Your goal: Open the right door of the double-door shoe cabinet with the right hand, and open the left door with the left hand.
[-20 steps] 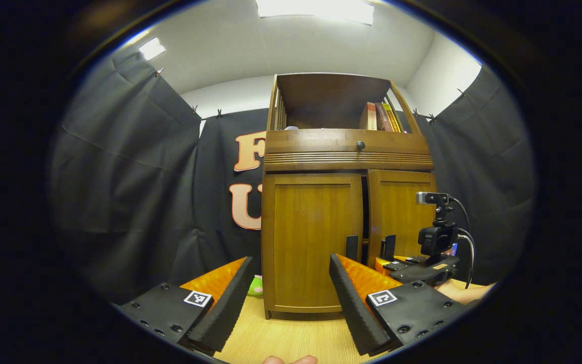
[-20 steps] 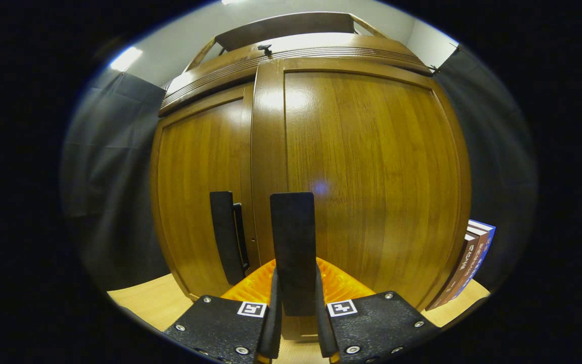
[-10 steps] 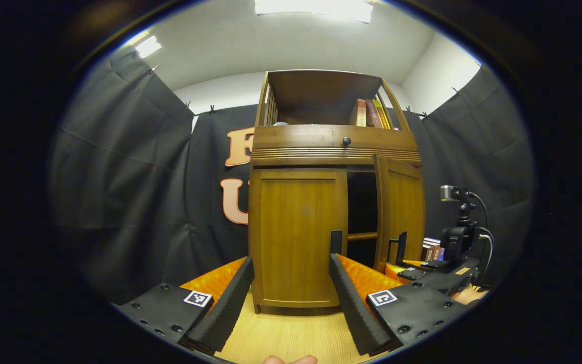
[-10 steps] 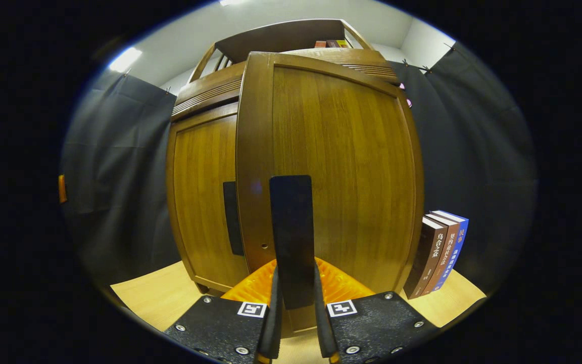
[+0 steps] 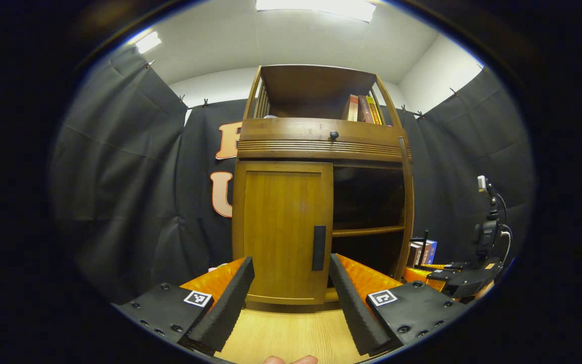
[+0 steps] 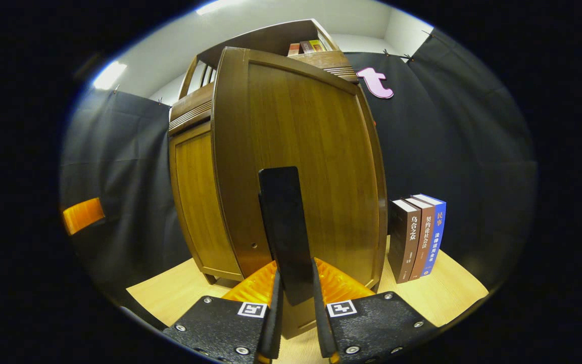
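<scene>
The right hand-held gripper [image 6: 295,308] is pinched on the right door's handle [image 6: 283,232], so the right door [image 6: 301,167] is held swung wide. The left hand-held gripper [image 5: 287,296] is spread, aimed at the shut left door [image 5: 282,230] for its handle [image 5: 319,247].

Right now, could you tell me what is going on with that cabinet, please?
A person is opening a brown wooden double-door cabinet with two handheld grippers. The right gripper is shut on the flat black handle of the right door, which is swung wide open. The left gripper hangs open in front of the shut left door, not touching its dark handle.
</scene>
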Demonstrator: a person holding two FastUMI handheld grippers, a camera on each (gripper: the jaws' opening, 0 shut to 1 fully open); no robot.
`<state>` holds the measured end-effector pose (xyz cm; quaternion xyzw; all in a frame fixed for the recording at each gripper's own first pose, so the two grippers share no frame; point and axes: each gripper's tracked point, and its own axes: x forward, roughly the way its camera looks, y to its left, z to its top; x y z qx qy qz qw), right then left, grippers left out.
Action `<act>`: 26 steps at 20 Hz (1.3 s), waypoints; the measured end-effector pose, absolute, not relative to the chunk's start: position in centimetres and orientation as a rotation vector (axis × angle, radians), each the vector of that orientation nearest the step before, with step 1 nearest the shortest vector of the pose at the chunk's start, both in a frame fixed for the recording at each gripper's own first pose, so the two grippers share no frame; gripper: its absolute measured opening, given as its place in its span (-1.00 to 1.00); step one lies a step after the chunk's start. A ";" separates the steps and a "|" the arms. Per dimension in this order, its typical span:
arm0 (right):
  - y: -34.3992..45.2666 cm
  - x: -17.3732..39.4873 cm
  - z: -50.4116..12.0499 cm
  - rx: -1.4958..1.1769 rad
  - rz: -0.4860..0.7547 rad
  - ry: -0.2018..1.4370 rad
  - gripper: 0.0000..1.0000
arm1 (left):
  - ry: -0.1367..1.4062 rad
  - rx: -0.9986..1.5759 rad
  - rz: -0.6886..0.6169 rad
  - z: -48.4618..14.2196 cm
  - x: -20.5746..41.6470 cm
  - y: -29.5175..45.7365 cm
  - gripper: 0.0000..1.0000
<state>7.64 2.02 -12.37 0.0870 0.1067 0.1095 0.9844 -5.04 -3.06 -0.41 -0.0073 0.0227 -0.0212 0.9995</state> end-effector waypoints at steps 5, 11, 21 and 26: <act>-3.1 5.3 -11.8 0.137 0.110 0.188 -0.47 | 0.029 -0.005 -0.076 -0.2 -4.5 -5.0 0.94; -12.2 4.6 -11.8 0.085 -0.035 0.190 -0.95 | 0.019 -0.018 -0.119 -0.1 -3.9 -7.1 0.94; -16.5 5.3 -11.9 0.097 0.117 0.222 -0.84 | 0.003 0.008 -0.103 0.2 -4.5 -6.4 0.94; -18.5 5.6 -12.0 0.100 0.205 0.229 -0.84 | 0.005 0.013 -0.061 0.4 -5.2 -4.7 0.97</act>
